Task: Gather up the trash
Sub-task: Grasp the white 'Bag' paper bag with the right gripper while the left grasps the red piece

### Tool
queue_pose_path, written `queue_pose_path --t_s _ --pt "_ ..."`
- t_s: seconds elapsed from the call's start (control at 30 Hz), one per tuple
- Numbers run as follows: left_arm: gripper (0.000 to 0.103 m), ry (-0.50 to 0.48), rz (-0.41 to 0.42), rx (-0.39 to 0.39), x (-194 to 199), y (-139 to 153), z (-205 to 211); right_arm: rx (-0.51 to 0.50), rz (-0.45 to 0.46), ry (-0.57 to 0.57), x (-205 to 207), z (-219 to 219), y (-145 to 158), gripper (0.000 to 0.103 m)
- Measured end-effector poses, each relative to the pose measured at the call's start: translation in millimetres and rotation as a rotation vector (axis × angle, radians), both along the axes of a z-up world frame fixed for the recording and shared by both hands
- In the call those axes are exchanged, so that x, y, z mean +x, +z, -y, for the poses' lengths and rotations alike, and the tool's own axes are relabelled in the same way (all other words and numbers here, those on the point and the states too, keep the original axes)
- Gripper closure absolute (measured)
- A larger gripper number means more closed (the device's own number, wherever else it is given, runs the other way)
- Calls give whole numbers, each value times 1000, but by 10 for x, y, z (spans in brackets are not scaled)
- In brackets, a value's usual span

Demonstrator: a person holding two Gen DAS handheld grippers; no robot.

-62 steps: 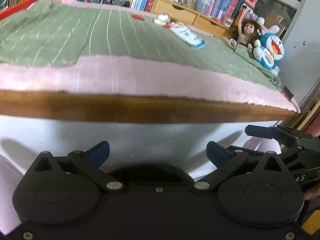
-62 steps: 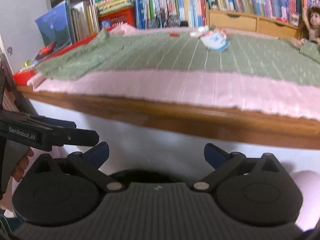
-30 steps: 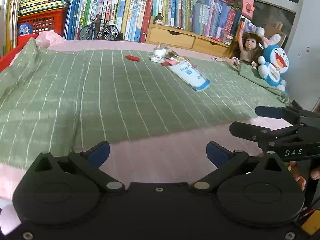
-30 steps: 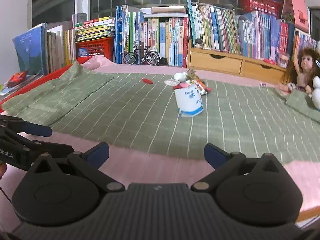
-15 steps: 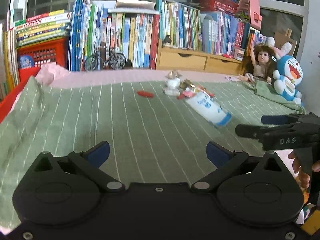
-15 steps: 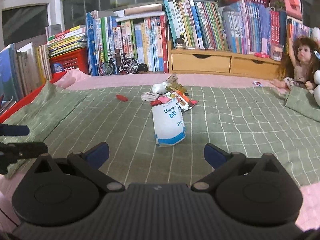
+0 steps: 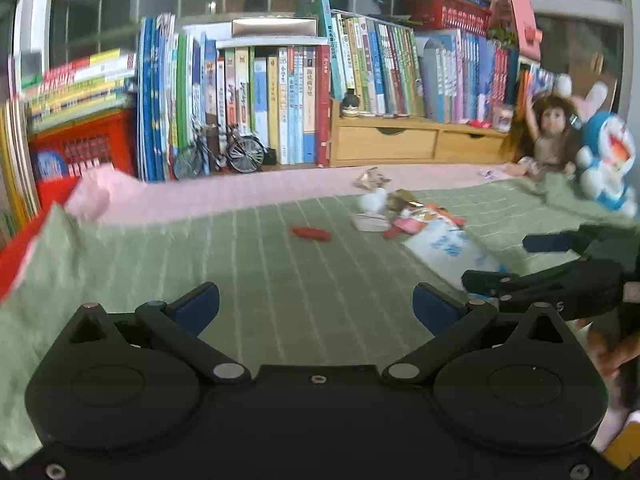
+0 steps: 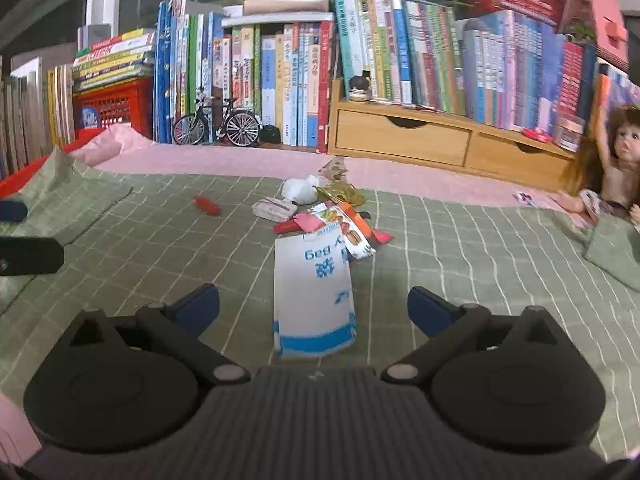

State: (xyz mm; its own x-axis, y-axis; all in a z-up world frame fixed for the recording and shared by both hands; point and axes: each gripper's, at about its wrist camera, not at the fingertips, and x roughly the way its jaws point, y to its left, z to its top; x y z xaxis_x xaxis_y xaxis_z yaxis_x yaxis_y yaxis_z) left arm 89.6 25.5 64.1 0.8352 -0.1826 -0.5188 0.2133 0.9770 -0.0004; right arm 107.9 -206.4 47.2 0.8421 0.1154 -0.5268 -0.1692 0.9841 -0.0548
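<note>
A flat white paper bag with blue print (image 8: 314, 300) (image 7: 450, 250) lies on the green checked cloth (image 8: 160, 248) (image 7: 280, 280). Behind it sits a heap of trash: snack wrappers (image 8: 344, 228) (image 7: 416, 216), a white crumpled wad (image 8: 298, 191) (image 7: 372, 201), a small flat packet (image 8: 274, 207). A red wrapper (image 8: 207, 205) (image 7: 311, 233) lies apart to the left. My right gripper (image 8: 314, 306) is open, low over the cloth, with the bag's near end between its fingers. My left gripper (image 7: 316, 306) is open over bare cloth, left of the bag.
Rows of books, a red crate (image 8: 114, 106), a model bicycle (image 8: 216, 124) and a wooden drawer unit (image 8: 440, 140) line the back. A doll (image 8: 608, 168) and a blue plush toy (image 7: 608, 160) sit at the right. A folded green cloth (image 8: 612, 252) lies near them.
Both grippers rose from below the table edge and moved forward over the cloth. The right one has closed in on the white bag; both stay open.
</note>
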Motion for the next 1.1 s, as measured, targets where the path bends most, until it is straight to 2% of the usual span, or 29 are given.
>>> queue_pose_path --t_s 0.07,0.2,0.27,0.33,0.43,0.47,0.67,0.73,0.83,0.97,1.03,1.1 --pt "0 -6 -13 -4 86 -3 13 -5 -12 12 88 -18 -35 9" --pt "0 -14 -59 -62 261 -27 -15 19 -73 16 261 5 -167 15" --pt "0 -7 -73 -63 344 -50 -15 30 -104 10 331 45 -235 23" --pt "0 -10 -79 -56 410 -84 -8 36 -99 15 350 69 -252 27" --pt "0 -12 -93 -34 515 -140 30 34 -92 33 358 89 -252 43" --pt "0 -11 -98 -27 566 -160 46 35 -88 41 349 96 -254 52" --pt "0 -19 -83 -13 828 -270 126 62 -61 85 299 109 -223 73" --pt "0 -41 -54 -15 939 -313 147 93 -59 84 294 147 -220 74" --pt "1 -67 -85 -27 1192 -391 158 129 -62 84 305 202 -227 74" --pt "3 -117 -25 -75 1490 -471 131 89 -54 85 289 138 -233 73" --pt "9 -135 -47 -84 1652 -525 124 49 -49 88 278 73 -237 72" --pt "19 -153 -114 -114 1804 -582 106 17 -44 93 267 22 -240 71"
